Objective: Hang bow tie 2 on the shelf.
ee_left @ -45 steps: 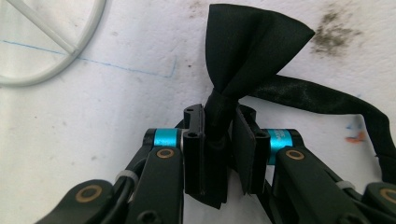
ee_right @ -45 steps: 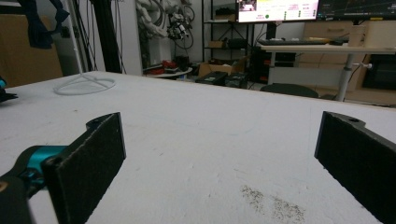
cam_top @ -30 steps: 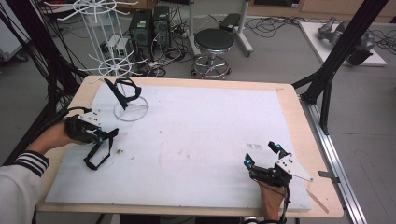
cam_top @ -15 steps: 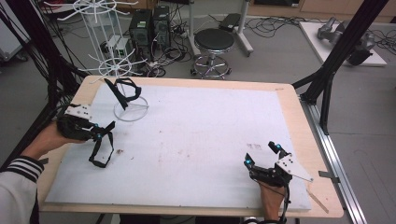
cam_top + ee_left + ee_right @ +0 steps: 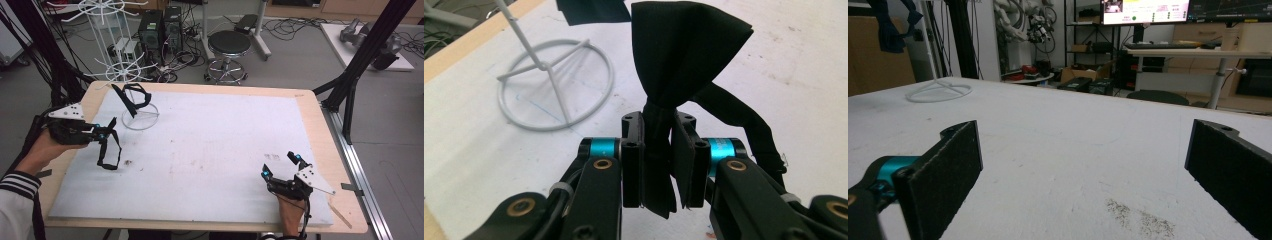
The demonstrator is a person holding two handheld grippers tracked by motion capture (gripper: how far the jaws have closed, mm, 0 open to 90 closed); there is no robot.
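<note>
Left gripper view first: your left hand-held gripper [image 5: 658, 150] is pinching the black bow tie [image 5: 684, 55] at its knot, one wing fanned above the jaws, the strap [image 5: 744, 120] trailing off to the side. From the high view, that bow tie [image 5: 109, 150] hangs off the white surface [image 5: 225, 150], strap looped below, near the white wire stand [image 5: 141, 117]. A second black tie [image 5: 132, 97] already hangs on that stand. Likely step: carry yours over and hang it. Keep the pinch on the knot, lift until the strap loop swings free, and approach the stand's upper arm from the open side. Watch the hung tie and the stand's ring base; both sit close to your path. Your right hand-held gripper [image 5: 281, 170] rests spread, holding nothing, well apart at the near right edge.
</note>
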